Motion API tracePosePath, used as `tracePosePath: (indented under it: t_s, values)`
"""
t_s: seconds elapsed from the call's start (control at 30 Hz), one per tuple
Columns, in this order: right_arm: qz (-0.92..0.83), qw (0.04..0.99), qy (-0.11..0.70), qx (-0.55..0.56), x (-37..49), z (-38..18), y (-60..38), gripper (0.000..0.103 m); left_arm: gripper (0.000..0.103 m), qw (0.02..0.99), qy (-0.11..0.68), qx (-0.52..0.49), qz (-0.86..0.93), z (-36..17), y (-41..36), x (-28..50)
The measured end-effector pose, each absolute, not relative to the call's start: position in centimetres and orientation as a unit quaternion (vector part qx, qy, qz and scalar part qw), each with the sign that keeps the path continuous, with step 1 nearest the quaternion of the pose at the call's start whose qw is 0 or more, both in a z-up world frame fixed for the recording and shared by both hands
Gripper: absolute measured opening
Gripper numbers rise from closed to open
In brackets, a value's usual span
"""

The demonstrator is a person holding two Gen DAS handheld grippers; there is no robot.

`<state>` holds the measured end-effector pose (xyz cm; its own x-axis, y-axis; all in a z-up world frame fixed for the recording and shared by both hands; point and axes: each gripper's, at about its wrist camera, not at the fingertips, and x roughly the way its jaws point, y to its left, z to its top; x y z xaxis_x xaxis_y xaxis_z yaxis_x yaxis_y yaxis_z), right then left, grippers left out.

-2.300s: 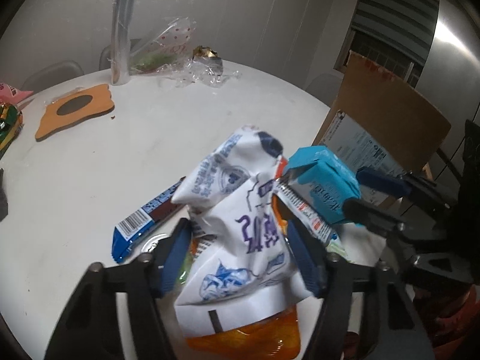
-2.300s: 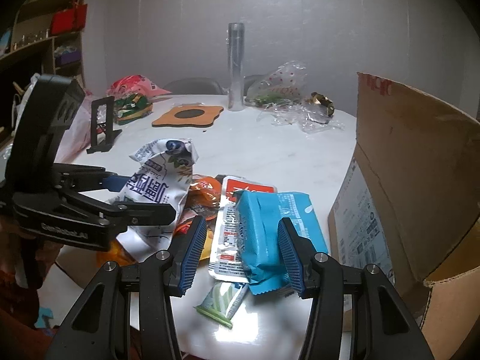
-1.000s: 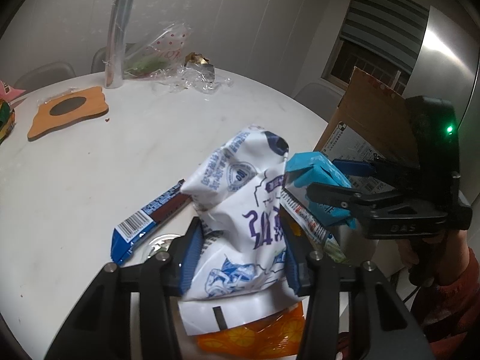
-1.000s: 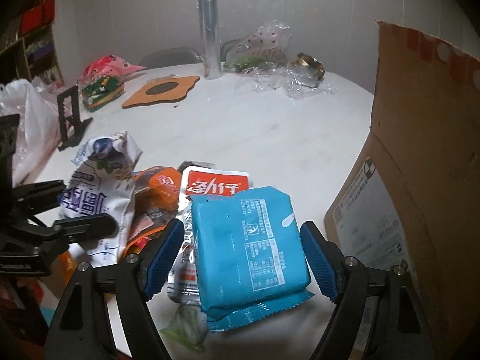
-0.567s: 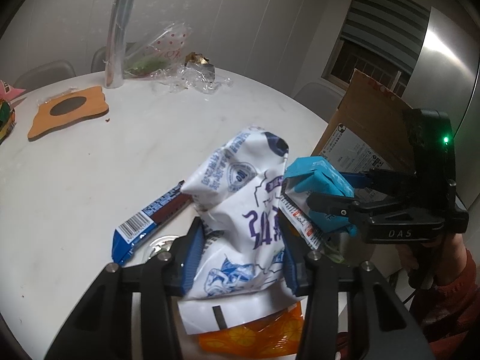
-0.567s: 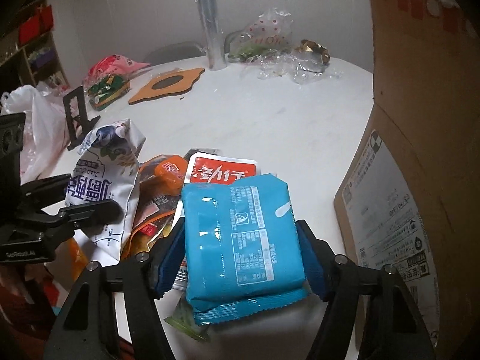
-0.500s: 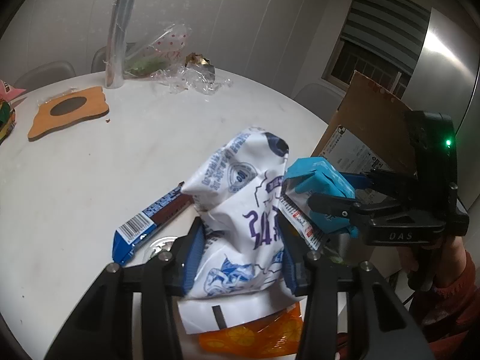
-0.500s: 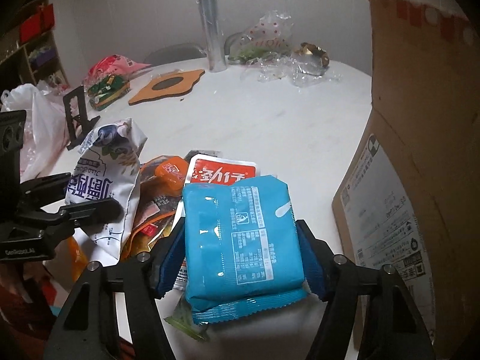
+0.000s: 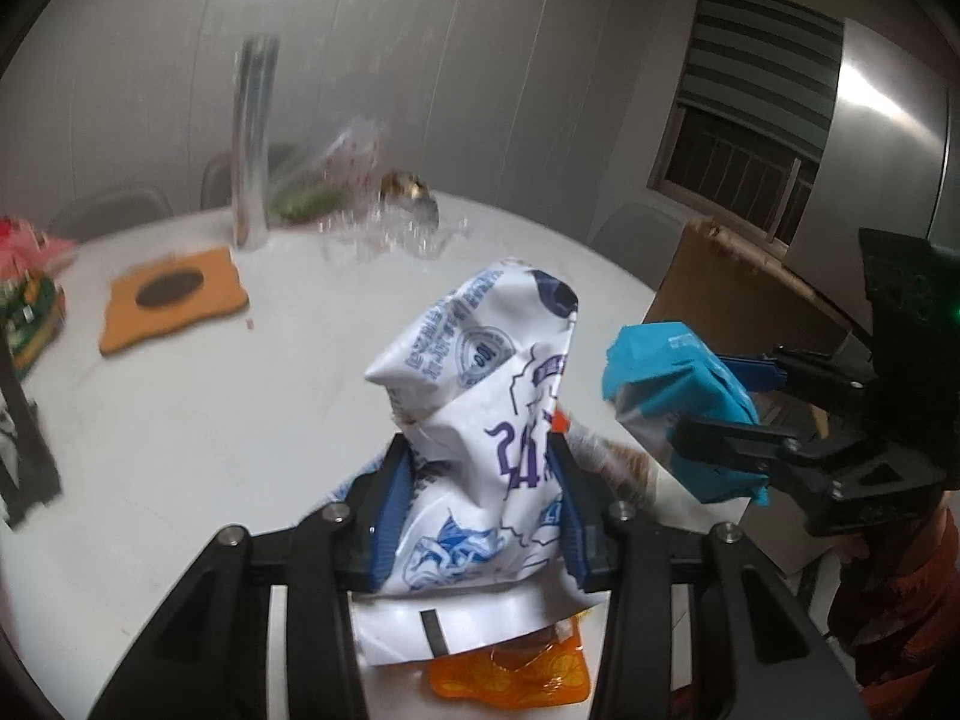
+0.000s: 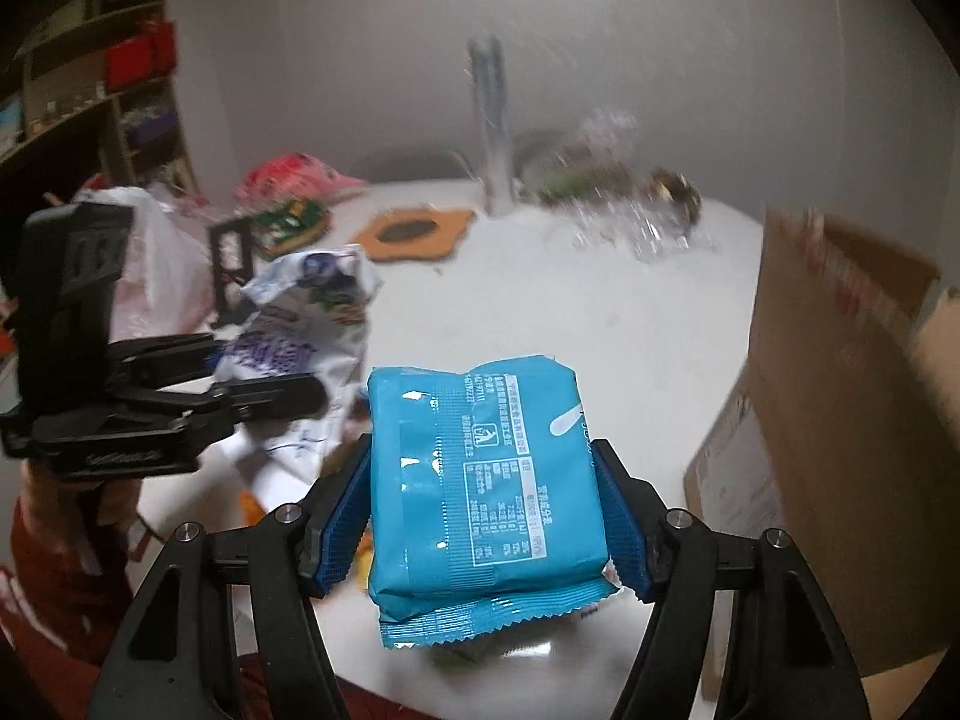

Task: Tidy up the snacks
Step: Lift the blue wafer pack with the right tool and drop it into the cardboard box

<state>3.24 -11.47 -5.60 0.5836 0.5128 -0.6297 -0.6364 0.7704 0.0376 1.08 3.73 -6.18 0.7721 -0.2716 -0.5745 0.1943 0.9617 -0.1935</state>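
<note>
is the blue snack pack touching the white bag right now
Apart. In the left wrist view, bare table shows between the white bag, squeezed in the left claw, and the blue snack pack held by the right claw.

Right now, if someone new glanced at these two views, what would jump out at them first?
The bright blue snack packet, clamped in the right gripper and lifted off the white table, fills the right wrist view, beside the open cardboard box at its right. In the left wrist view, the crumpled white and purple snack bag stands pinched in the left gripper, above an orange packet.
</note>
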Motion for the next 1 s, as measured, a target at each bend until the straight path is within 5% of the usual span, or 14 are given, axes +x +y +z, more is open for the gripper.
tracePosePath:
  t_s: [0.57, 1.0]
  values:
    - [0.248, 0.948, 0.182, -0.084, -0.5, 7.3, -21.7, 0.065, 0.04, 0.937, 0.237, 0.059, -0.251, 8.9, -6.8, 5.0]
    - [0.151, 0.965, 0.206, -0.054, 1.6, 7.3, -30.5, 0.065, 0.04, 0.87, 0.343, 0.108, -0.338, 6.9, -18.4, 13.1]
